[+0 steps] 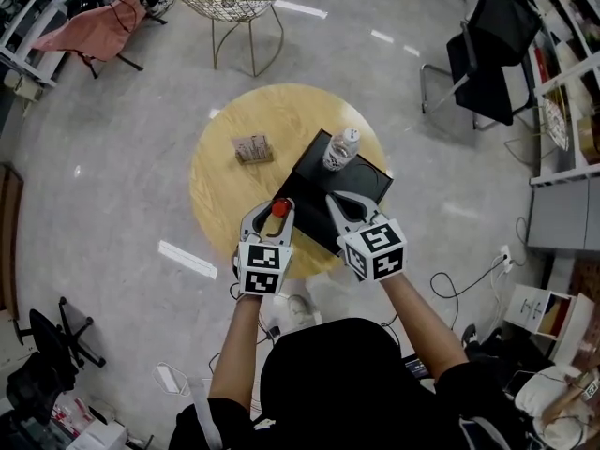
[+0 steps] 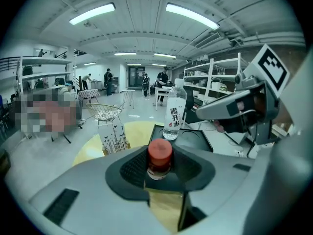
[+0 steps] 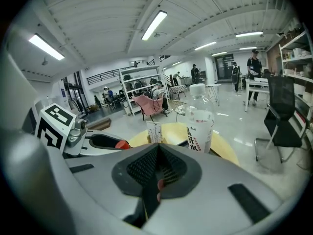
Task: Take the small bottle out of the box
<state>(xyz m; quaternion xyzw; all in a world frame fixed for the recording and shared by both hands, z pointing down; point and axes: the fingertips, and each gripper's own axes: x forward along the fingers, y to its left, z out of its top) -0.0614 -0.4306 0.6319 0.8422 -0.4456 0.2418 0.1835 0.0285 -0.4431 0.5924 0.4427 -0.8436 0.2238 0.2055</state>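
Note:
A small bottle with a red cap (image 1: 279, 208) (image 2: 160, 156) sits between the pads of my left gripper (image 1: 272, 217) (image 2: 160, 169), which is shut on its neck just above the near edge of the round yellow table (image 1: 221, 187). The black box (image 1: 317, 178) (image 2: 188, 137) lies open and flat on the table. Over its near edge my right gripper (image 1: 344, 210) (image 3: 156, 174) has its jaws closed on a thin black flap of the box. I cannot make out the box's inside.
A clear water bottle (image 1: 341, 148) (image 2: 174, 114) (image 3: 199, 124) stands on the far part of the box. A small printed card stand (image 1: 253, 148) (image 3: 154, 131) is on the table's left. A wire chair (image 1: 232, 7) and a black office chair (image 1: 487, 54) stand beyond.

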